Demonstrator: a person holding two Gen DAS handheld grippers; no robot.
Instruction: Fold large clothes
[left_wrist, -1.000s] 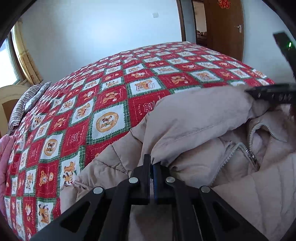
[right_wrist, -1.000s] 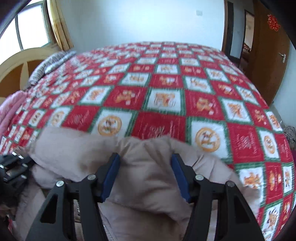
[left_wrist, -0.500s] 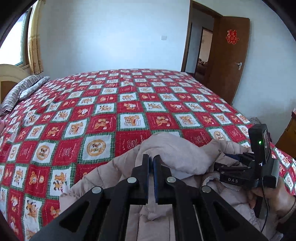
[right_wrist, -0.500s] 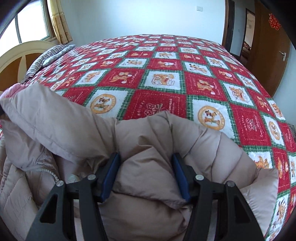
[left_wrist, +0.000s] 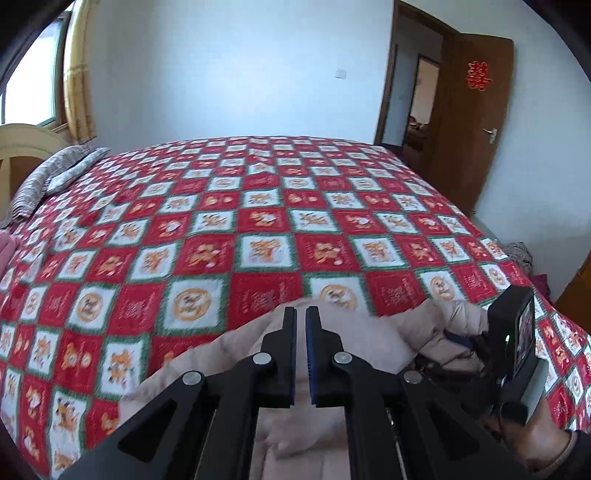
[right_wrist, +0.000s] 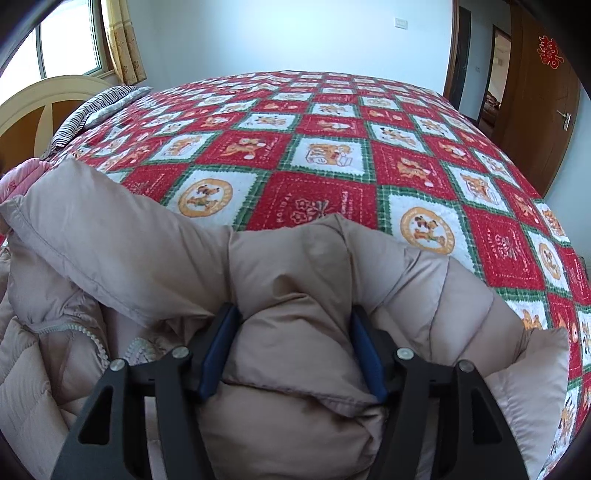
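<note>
Beige padding from a down jacket (right_wrist: 303, 295) is filling the near part of both views, and we are working it at the near edge of a bed covered with a red, white and green patchwork quilt (left_wrist: 258, 229). Our left gripper (left_wrist: 301, 325) is sitting clenched, its two blue-lined fingers nearly touching with only a thin slit between them; jacket fabric is lying directly behind and under the fingers, but we cannot tell whether any of it is pinched in that slit. Our right gripper (right_wrist: 295, 350) is straddling a thick puffed fold of the jacket, and its jaws have just been opening; the blue pads (right_wrist: 216, 354) are lying against both sides of the fold, which is bulging up between them. To the left of that fold a broad flap of the jacket is rising toward the upper left, and below it a white zipper (right_wrist: 92, 332) is curving down along the jacket's edge. In the left wrist view the right gripper's black body is showing at the far right, with our right hand (left_wrist: 543, 439) wrapped around its handle. Striped pillows (left_wrist: 51, 177) are resting by the pale headboard (right_wrist: 48, 99), and a brown door (left_wrist: 472, 122) is standing open.
</note>
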